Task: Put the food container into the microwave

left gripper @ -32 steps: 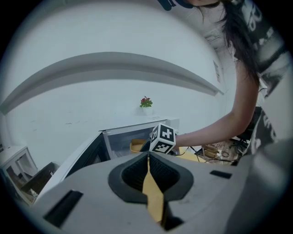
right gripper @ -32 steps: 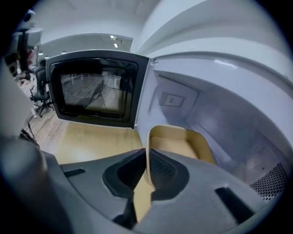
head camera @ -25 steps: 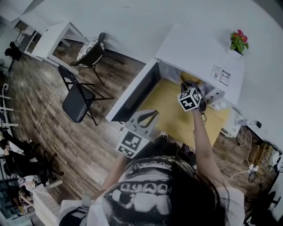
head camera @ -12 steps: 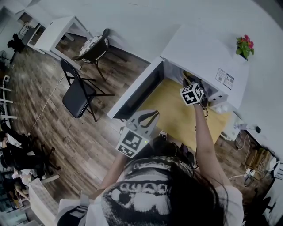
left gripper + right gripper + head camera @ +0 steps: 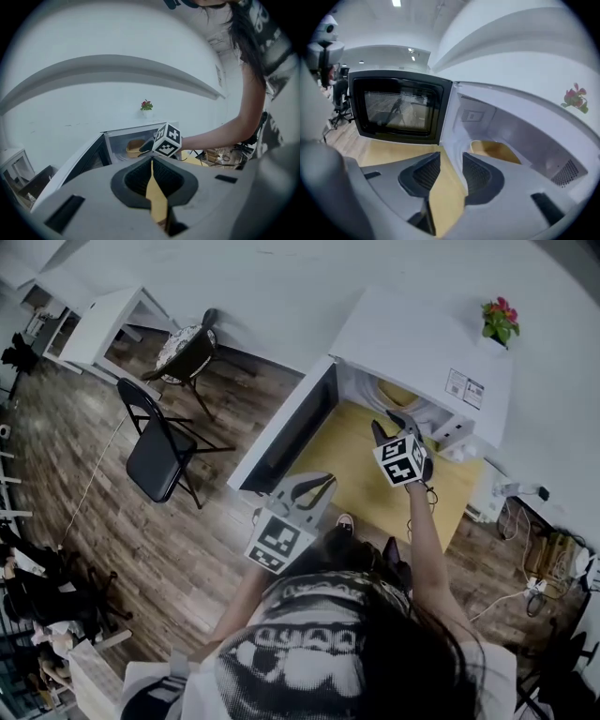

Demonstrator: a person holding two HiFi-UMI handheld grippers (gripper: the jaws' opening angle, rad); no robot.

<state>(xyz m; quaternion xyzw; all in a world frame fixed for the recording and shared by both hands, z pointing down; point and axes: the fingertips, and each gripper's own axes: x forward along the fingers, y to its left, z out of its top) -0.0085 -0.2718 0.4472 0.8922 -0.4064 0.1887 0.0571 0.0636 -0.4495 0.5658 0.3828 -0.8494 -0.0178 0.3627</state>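
moved: right gripper (image 5: 386, 425) has backed out of the microwave (image 5: 422, 343) mouth since the earlier frame and now sits over the table (image 5: 356, 465) in front of it. left gripper (image 5: 323, 482) is where it was.
food container (image 5: 494, 150): tan, inside the microwave cavity, on the cavity floor toward the back. also shows through the opening in the left gripper view (image 5: 135, 147).
microwave: white, sits on the table, cavity open.
door (image 5: 398, 105): swung wide to the left, dark window facing the right gripper's camera.
right gripper jaws: apart, nothing between them, aimed at the cavity, clear of the container.
left gripper jaws: tips together, nothing held. it's low, near the person's body, well apart from the microwave, with the right gripper's marker cube (image 5: 167, 139) ahead of it.
table: yellow top, bare in front of the microwave.
flower pot (image 5: 498, 322): red flowers, on top of the microwave at its far right corner.
folding chair (image 5: 155, 451): black, on the wood floor to the left, well apart from the table.
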